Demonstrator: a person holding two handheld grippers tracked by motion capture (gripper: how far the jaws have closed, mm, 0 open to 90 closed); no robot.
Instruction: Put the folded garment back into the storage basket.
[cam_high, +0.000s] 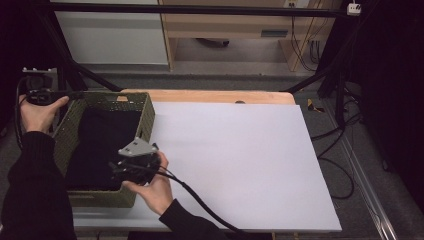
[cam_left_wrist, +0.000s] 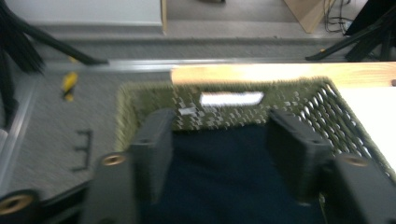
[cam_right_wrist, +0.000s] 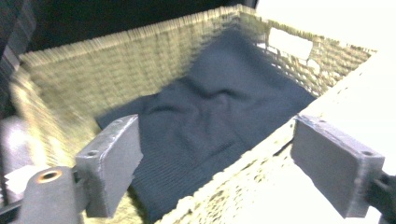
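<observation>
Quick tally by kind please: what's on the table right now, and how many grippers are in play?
Olive-green woven basket: 1
Dark navy folded cloth inside it: 1
White sheet covering the table: 1
Handheld two-jaw grippers, left and right, both open: 2
Total: 5

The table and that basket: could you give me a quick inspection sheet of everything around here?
Surface: white sheet on a wooden table.
Job's things: olive woven basket at the table's left, dark cloth lying inside.
Clutter: nothing seen.
Grippers: left tool open, at the basket's far left corner; right tool open, jaws either side of the basket's near right wall.
Cables: black cable trails from the right tool; more on the floor.
Surroundings: black frame bars, pale wooden furniture.
</observation>
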